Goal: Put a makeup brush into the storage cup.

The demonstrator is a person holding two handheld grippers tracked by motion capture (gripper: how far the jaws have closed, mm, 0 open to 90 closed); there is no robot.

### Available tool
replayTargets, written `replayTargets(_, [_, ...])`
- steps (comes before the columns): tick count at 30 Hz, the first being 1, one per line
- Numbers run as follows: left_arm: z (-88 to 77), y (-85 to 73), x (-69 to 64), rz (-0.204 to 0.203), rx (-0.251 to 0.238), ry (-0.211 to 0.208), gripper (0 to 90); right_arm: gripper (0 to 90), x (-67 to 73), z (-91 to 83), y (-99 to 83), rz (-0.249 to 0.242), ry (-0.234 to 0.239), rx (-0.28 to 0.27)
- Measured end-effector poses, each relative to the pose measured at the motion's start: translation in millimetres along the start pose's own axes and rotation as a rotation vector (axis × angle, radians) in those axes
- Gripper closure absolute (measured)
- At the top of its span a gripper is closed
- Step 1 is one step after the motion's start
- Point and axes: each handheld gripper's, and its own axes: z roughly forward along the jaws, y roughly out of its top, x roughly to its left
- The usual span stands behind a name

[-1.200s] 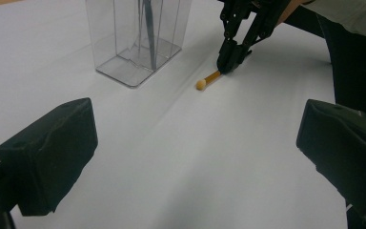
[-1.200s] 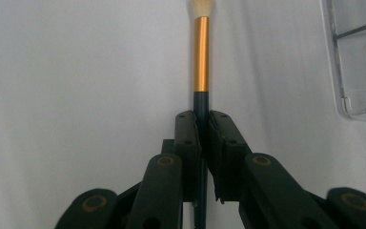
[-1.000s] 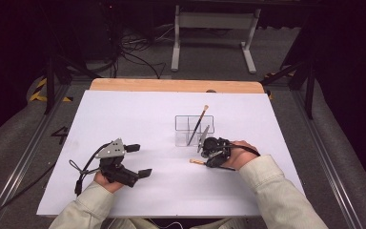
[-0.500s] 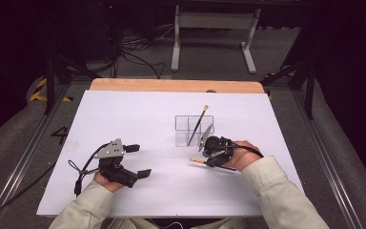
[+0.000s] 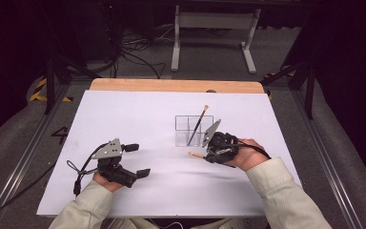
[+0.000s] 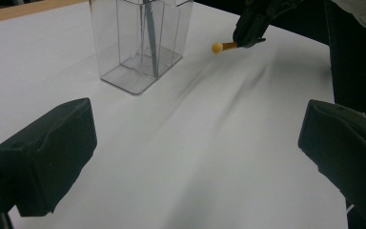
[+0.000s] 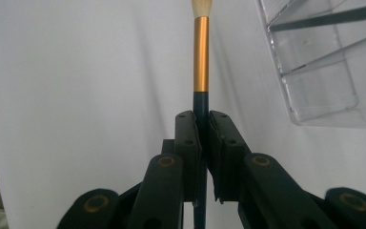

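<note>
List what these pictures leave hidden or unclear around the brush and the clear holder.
- Right gripper view: the held brush has its handle end hidden behind the jaws of the right gripper.
- High view: the holder is too small to count its compartments.
- Left gripper view: the top of the holder is cut off by the upper edge.

There were 2 brushes: 1 brush (image 5: 196,126) stood in the organizer (image 5: 190,130), and 1 brush (image 7: 200,57) was clamped in the right gripper (image 7: 200,129). There was 1 organizer on 1 table (image 5: 138,119), and 2 grippers, right and left gripper (image 5: 134,160).
</note>
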Motion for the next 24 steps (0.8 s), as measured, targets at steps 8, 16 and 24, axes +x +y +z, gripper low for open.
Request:
replayTargets(8, [0.5, -0.5, 0.0, -0.001, 0.003, -0.009, 0.0, 83.2, 0.5, -15.0, -2.7, 0.019, -0.033, -0.108])
replayTargets(16, [-1.5, -2.5, 1.0, -0.009, -0.017, -0.010, 0.0, 83.2, 3.5, -30.3, -6.2, 0.044, -0.067, -0.242])
replayTargets(24, [-4.4, -7.0, 2.9, -0.030, -0.034, -0.025, 0.0, 83.2, 5.1, -36.7, -8.9, 0.057, -0.076, -0.307])
